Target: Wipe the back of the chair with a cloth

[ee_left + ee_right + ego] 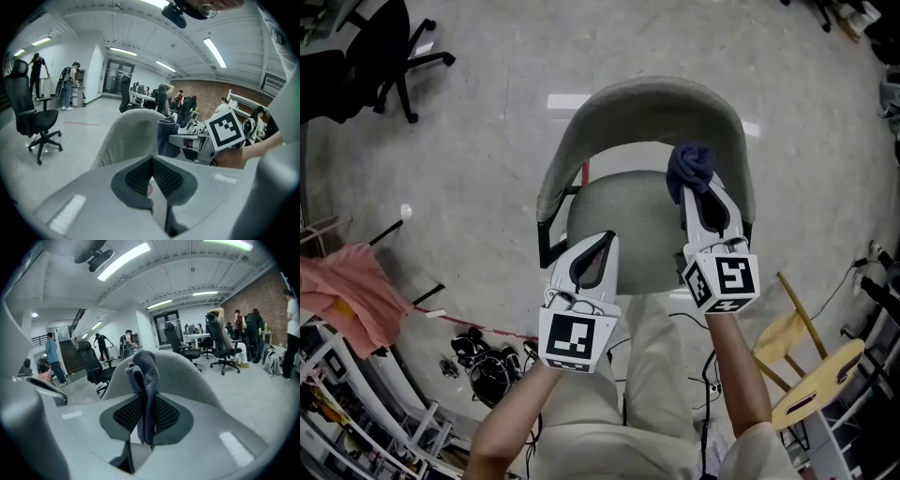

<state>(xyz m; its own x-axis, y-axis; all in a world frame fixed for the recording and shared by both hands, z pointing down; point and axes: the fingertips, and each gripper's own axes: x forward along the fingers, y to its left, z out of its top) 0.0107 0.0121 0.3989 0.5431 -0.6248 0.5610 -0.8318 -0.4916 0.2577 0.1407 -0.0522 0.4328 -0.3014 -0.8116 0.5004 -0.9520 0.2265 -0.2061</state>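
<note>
**While the right tongs clench the cloth, the left pair is closed on nothing**

Where the curved chair back (647, 103) bends round on the right, a dark blue cloth (692, 164) is bunched into a soft knot just inside it. The right gripper (701, 195) pinches this cloth between its jaws. In the right gripper view the cloth (145, 376) is a folded terry rag. It stands upright out of the right gripper (146, 405), with its loose end hanging below the pads and the grey back (187, 376) close behind it. Whether fabric and back actually touch cannot be told.

The left gripper (598, 248) hovers over the near left edge of the seat (619, 225). Its own view shows the left gripper (151, 161) with its jaws pressed together at the tips and nothing between them. Beyond them are the grey back (131, 136) and, to the right, the cloth (166, 136).

The chair is pale grey-green and upholstered, and a black frame (548, 239) joins seat and back on the left. Nothing lies between the cloth and the back.

A black office chair (384, 47) stands on the floor at the far left. A pink fabric (347, 291) is draped at the left, and a pale wooden chair (816, 366) sits at the near right. Several people stand or sit in the room beyond.

Count: one cloth, one grey chair and two grippers.
</note>
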